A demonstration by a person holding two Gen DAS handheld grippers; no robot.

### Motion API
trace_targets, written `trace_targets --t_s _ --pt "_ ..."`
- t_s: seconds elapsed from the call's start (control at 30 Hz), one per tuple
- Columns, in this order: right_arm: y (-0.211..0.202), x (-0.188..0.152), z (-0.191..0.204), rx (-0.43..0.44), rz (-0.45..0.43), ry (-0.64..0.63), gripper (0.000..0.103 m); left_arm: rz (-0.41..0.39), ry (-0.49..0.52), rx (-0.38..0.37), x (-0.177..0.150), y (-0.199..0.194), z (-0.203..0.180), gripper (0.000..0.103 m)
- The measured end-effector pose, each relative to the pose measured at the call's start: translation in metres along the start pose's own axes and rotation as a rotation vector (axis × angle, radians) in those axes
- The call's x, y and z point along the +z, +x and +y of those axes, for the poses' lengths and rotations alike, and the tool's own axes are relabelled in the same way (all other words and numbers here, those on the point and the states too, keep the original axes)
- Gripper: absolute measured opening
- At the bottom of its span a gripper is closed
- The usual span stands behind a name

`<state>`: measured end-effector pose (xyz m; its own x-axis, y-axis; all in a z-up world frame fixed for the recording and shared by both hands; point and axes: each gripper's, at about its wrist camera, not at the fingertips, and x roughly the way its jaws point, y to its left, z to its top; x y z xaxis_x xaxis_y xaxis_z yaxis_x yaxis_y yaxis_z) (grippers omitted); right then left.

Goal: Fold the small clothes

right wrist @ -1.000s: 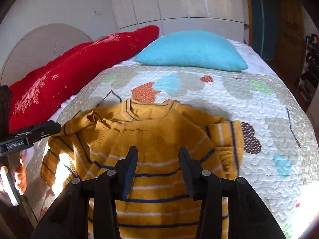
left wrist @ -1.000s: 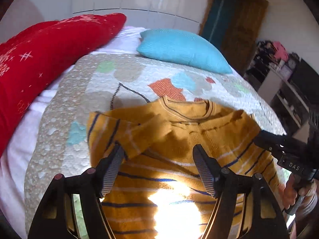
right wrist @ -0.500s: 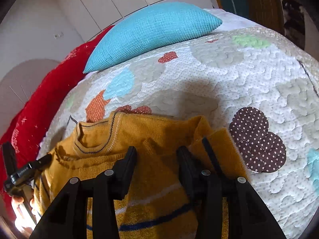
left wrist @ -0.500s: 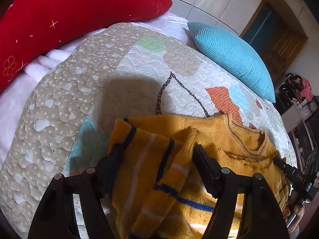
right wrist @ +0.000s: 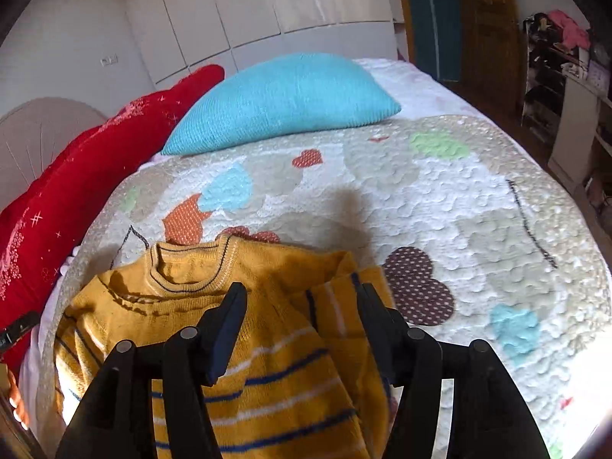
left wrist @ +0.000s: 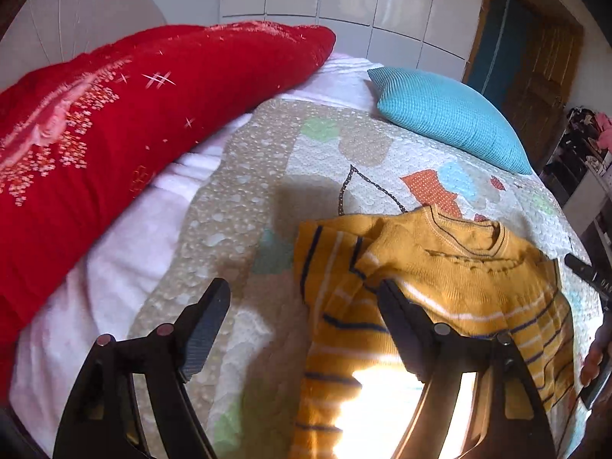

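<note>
Mustard knit with navy and white stripes fills the lower frames: the small sweater [right wrist: 244, 344] lies flat on the patterned quilt [right wrist: 478, 210], both sleeves already folded in across its body. The right gripper [right wrist: 300, 325] hovers above the right sleeve fold, spread and holding nothing; the left gripper [left wrist: 302, 313] is likewise spread wide and empty. Probably left: folding the hem up toward the collar. Beyond, a turquoise pillow [right wrist: 283, 99] and a red pillow [left wrist: 134, 114].
</note>
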<state>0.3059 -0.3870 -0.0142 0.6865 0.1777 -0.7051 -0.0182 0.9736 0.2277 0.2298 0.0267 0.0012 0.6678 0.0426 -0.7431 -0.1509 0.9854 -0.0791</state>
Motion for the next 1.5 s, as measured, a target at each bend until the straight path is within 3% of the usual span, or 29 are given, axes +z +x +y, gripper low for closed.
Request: trace_targets --t_s 0.13,0.27,0.4,0.53,0.7,0.9,1.13,1.5 --pt "-0.046 -0.021 -0.019 -0.022 -0.013 -0.011 0.07 -0.012 0.049 -0.004 -0.042 -0.035 0.001 0.082" --pt "-0.084 -0.064 -0.035 -0.042 -0.014 -0.029 0.07 -0.039 0.082 0.043 -0.094 -0.055 0.0 0.083" --pt "-0.097 -0.116 -0.045 -0.075 -0.017 -0.001 0.072 -0.018 0.071 0.06 -0.137 -0.045 -0.004 0.083" --pt "-0.086 -0.155 -0.056 -0.051 0.013 0.075 0.072 0.028 0.041 0.059 -0.163 -0.023 -0.004 0.083" --pt "-0.084 -0.165 -0.062 -0.036 -0.008 0.111 0.076 0.008 0.049 0.048 -0.168 -0.019 -0.006 0.093" --pt "-0.079 -0.167 -0.066 -0.002 -0.005 0.138 0.078 -0.001 0.065 0.06 -0.171 -0.02 -0.01 0.095" --pt "-0.078 -0.168 -0.059 -0.042 -0.008 0.11 0.079 -0.018 0.062 0.072 -0.172 -0.021 -0.009 0.095" --pt "-0.076 -0.169 -0.052 -0.084 0.0 0.074 0.081 -0.062 0.111 0.229 -0.176 -0.024 -0.021 0.101"
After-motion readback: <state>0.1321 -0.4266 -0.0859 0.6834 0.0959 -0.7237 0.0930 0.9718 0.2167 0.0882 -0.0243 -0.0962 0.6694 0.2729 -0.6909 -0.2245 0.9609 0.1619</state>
